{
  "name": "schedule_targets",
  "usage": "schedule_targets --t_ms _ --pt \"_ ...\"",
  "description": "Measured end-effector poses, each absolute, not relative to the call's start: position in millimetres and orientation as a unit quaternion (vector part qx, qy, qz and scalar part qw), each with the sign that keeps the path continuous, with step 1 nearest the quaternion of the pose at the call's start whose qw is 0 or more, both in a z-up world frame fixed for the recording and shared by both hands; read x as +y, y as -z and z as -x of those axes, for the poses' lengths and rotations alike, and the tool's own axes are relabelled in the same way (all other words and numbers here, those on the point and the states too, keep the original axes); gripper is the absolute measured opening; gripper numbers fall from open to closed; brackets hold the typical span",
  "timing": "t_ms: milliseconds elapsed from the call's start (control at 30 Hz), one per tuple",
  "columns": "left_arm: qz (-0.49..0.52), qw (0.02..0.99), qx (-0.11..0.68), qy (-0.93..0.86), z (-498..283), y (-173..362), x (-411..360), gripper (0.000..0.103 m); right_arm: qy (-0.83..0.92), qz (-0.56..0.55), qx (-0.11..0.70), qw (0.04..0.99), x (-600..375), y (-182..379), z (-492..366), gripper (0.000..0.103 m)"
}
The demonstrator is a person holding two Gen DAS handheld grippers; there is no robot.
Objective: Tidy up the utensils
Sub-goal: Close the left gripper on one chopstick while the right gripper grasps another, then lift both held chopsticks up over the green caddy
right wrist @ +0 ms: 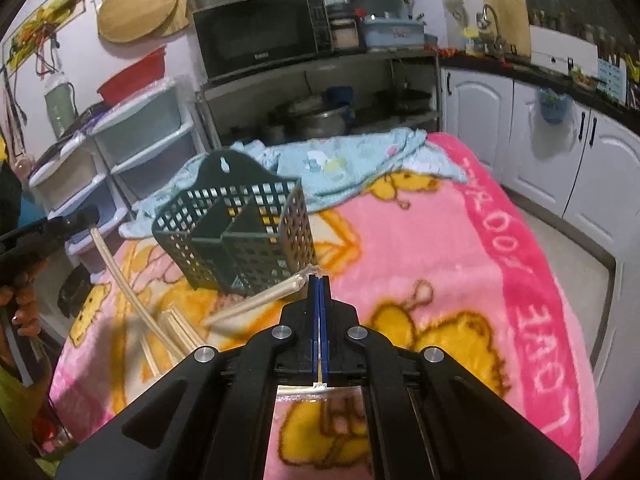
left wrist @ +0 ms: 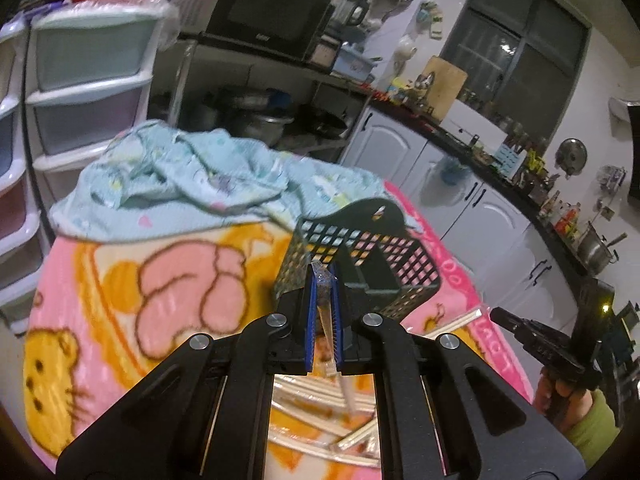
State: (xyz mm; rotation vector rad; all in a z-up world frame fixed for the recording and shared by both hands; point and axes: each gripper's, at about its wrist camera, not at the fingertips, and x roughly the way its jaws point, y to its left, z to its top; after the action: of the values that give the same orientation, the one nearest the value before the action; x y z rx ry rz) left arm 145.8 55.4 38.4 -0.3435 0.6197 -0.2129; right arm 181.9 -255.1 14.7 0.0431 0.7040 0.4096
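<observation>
Pink and yellow, the fuzzy blanket [right wrist: 420, 240] with cartoon animals covers the bench in a kitchen.

Nearest in the left view, the left claw [left wrist: 324, 276] is pressed together on a clear wrapped pack [left wrist: 326, 320] of chopsticks. The pack hangs down from its tips toward the blanket. Under the claw, more packs [left wrist: 316, 404] lie in a loose pile on the blanket.

Nearest in the right view, the right claw [right wrist: 319, 280] is pressed together too. It pinches the end of another pack [right wrist: 256, 302]. That pack slants down to the left, and its low end is near the pile [right wrist: 176, 332].

Just past both claws stands a dark green basket [right wrist: 236, 232] full of square holes. A wall inside splits it into parts. It sits on the blanket, a bit tilted in the view.

At the left edge of the right view, a hand [right wrist: 24, 300] holds the left claw's grip.

Behind the basket, a light blue cloth [left wrist: 180, 176] lies bunched up at the far end of the blanket.

Farther back are plastic drawers [left wrist: 88, 80], a black microwave [right wrist: 256, 30] on a metal shelf, pots under it, and white cupboards [right wrist: 540, 140].
</observation>
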Motion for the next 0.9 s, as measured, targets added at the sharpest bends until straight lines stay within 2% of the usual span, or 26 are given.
schedule_targets --t_ms 667,900 --pt "0.156 0.936 0.262 0.174 -156.3 -93.6 24.2 0.003 -0.262 0.027 0.249 0.932 -223.6 -115.4 -173.3 0.0" --pt "0.15 0.938 0.249 0.188 -160.2 -108.2 17.8 0.003 -0.257 0.038 0.245 0.934 -220.5 -125.6 -177.5 0.0"
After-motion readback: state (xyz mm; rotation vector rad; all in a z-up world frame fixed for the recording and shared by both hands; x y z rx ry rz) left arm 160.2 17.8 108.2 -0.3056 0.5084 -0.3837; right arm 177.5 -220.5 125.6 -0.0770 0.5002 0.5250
